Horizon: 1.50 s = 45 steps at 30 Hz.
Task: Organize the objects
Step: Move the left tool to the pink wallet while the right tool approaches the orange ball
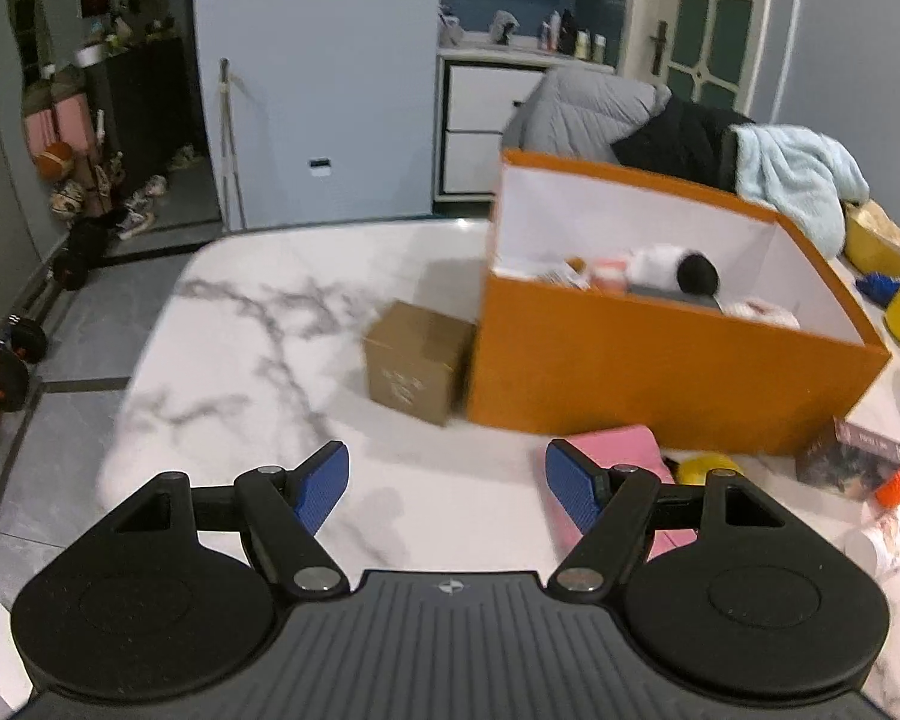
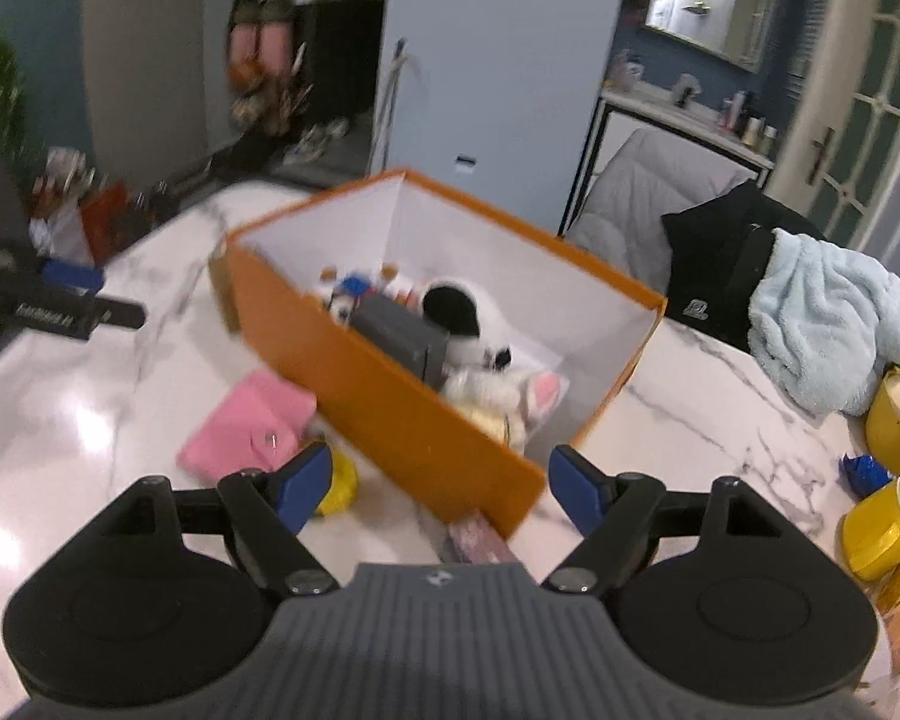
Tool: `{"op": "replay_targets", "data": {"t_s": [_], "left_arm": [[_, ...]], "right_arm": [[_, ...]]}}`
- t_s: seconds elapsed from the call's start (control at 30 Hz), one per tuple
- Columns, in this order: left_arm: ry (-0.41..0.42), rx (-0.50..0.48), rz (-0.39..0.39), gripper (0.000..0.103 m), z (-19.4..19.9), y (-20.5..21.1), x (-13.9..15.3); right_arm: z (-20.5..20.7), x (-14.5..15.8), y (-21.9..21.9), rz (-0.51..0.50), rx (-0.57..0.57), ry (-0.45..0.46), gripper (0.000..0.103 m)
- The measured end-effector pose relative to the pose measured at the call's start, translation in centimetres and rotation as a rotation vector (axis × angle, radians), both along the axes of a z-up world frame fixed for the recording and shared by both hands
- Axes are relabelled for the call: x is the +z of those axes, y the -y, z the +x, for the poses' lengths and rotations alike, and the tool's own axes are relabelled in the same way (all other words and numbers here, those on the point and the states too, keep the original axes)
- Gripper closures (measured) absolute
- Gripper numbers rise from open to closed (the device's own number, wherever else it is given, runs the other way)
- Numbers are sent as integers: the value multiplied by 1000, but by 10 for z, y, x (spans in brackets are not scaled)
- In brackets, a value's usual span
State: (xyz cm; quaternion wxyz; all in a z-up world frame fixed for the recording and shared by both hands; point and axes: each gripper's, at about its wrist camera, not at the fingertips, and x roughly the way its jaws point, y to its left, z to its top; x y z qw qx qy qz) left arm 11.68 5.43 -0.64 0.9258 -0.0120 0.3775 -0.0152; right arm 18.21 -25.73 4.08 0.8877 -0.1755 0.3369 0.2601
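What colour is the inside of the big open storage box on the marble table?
White inside, orange outside: the open storage box shows it best in the right wrist view.

Lived-in home, dining or living area. White marble-look tabletop (image 1: 258, 360) carries household clutter. Grey padded jacket (image 1: 582, 108), black garment (image 1: 684, 138) and pale blue fleece (image 1: 798, 174) heaped at tabletop far edge. Beyond: washbasin counter with bottles (image 1: 570, 36) under mirror (image 2: 714, 12), white drawer unit (image 1: 480, 126), glazed door (image 1: 714, 18). Hallway at left: shoes on tiled floor (image 1: 144, 198), basketball (image 1: 54, 159), dumbbell (image 1: 27, 339). Yellow mug (image 2: 888, 525) near tabletop right edge.
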Motion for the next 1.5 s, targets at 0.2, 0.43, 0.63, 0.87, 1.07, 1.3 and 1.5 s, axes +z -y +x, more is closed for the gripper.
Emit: {"op": "replay_targets", "data": {"t_s": [0.2, 0.43, 0.63, 0.87, 1.07, 1.3, 1.5], "left_arm": [[-43, -55, -8, 18, 7, 34, -21], [-86, -118, 9, 17, 17, 71, -35], [-133, -113, 32, 15, 26, 94, -51], [-175, -76, 41, 8, 34, 103, -66], [-195, -85, 83, 4, 35, 105, -78], [-214, -95, 58, 8, 29, 90, -77], [-257, -166, 65, 9, 18, 77, -75]], "right_arm": [[10, -27, 16, -90, -48, -47, 22], [26, -48, 39, -125, -134, -116, 22], [29, -50, 51, -137, -166, -128, 22], [28, -47, 53, -128, -175, -124, 22], [25, -50, 49, -143, -159, -126, 22], [25, -54, 46, -157, -141, -134, 22], [25, -53, 54, -158, -138, -163, 22]]}}
